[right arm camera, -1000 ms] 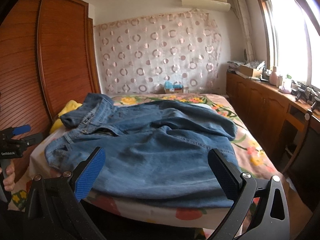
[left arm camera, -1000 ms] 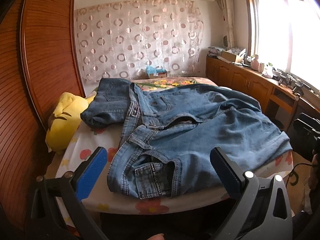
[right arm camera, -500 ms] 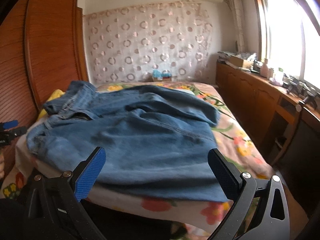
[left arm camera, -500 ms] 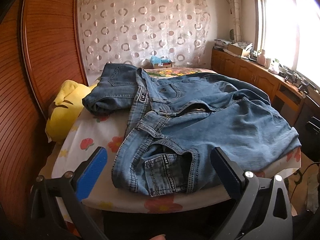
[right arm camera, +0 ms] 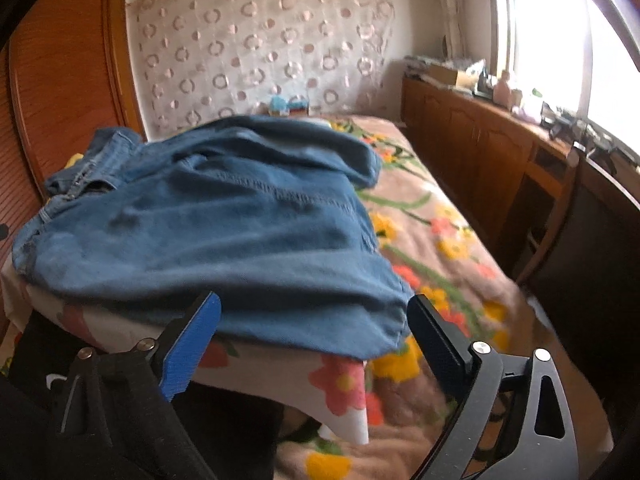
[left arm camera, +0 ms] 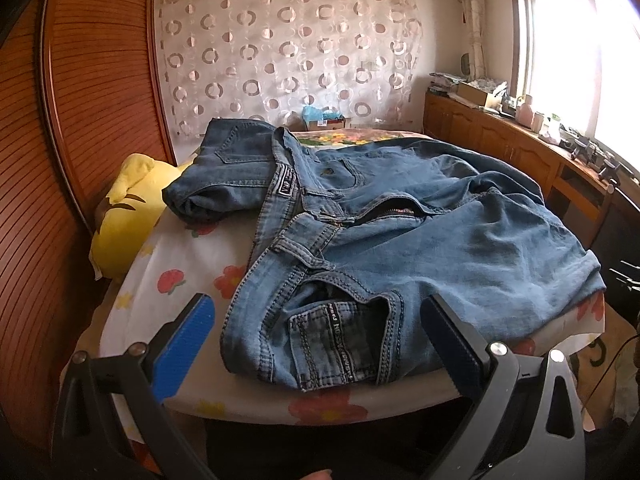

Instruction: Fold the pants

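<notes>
With the jeans [left arm camera: 400,240] spread on the bed [right arm camera: 440,240], I'd bring my left gripper [left arm camera: 320,320], jaws wide and empty, onto the waistband corner between them, while my right gripper [right arm camera: 314,316], jaws closing on nothing yet, takes the hem edge just ahead.

Blue denim pants [left arm camera: 420,240] are lying rumpled across the bed [left arm camera: 180,264]. Their fly is gaping open, waistband nearest the camera.

Two pairs of jeans [left arm camera: 420,240] – one yellow plush [left arm camera: 128,216] – one bed [left arm camera: 192,256]
</notes>
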`<state>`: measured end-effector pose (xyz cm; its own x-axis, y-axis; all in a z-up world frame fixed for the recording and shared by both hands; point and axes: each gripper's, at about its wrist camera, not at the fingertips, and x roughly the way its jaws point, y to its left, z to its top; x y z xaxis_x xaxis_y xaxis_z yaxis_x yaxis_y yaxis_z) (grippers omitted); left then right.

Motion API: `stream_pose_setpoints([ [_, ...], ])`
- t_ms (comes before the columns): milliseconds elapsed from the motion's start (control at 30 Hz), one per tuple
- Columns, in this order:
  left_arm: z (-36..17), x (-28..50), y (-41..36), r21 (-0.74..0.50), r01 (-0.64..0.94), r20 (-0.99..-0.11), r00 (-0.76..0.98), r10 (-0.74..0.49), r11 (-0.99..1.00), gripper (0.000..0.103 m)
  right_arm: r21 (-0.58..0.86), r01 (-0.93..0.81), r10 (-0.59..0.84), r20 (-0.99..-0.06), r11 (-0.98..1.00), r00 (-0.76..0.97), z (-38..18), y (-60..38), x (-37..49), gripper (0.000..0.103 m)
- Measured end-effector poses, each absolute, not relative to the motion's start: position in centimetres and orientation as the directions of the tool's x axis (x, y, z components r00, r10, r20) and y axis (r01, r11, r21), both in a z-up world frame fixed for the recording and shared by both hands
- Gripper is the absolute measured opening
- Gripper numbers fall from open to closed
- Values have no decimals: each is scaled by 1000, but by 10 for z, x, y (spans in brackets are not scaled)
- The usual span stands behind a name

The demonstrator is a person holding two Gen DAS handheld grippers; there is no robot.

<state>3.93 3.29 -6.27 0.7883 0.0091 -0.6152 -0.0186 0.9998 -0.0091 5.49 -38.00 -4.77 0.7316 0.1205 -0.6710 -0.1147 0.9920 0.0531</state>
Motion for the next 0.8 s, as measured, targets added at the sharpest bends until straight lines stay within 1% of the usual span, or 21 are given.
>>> stream_pose_setpoints([
  [33,-64,40,33,-10,-18,-617,787,8,1000,103,58,-116,124,-678,992,724,-50,-382,56,90],
  [100,-64,39,33,-10,-17,-621,783,7,1000,103,64,-115,127,-693,991,709,-56,-386,59,85],
  [233,-67,40,33,-9,-15,-630,777,6,1000,103,77,-111,133,-701,991,701,-59,-391,62,82],
  [333,-71,42,36,-11,-16,-642,767,6,1000,103,89,-107,139,-694,990,706,-57,-395,70,76],
  [400,-74,44,40,-12,-20,-649,761,8,1000,103,83,-116,140,-706,990,694,-57,-395,77,70],
  [467,-76,46,46,-8,-29,-656,754,16,1000,103,66,-123,133,-720,990,681,-61,-393,81,68],
  [533,-77,47,51,-11,-35,-660,751,19,999,103,50,-122,120,-729,991,674,-64,-392,84,60],
  [633,-82,50,57,-11,-46,-669,743,26,999,103,64,-117,127,-725,991,677,-65,-396,84,42],
  [700,-86,52,61,-12,-53,-677,736,31,998,103,53,-108,114,-718,993,686,-63,-397,83,15],
  [767,-91,55,67,-23,-56,-686,727,25,998,103,48,-103,107,-711,994,695,-62,-398,83,7],
  [800,-94,57,70,-28,-60,-691,722,24,998,103,54,-109,115,-705,993,700,-60,-398,83,5],
])
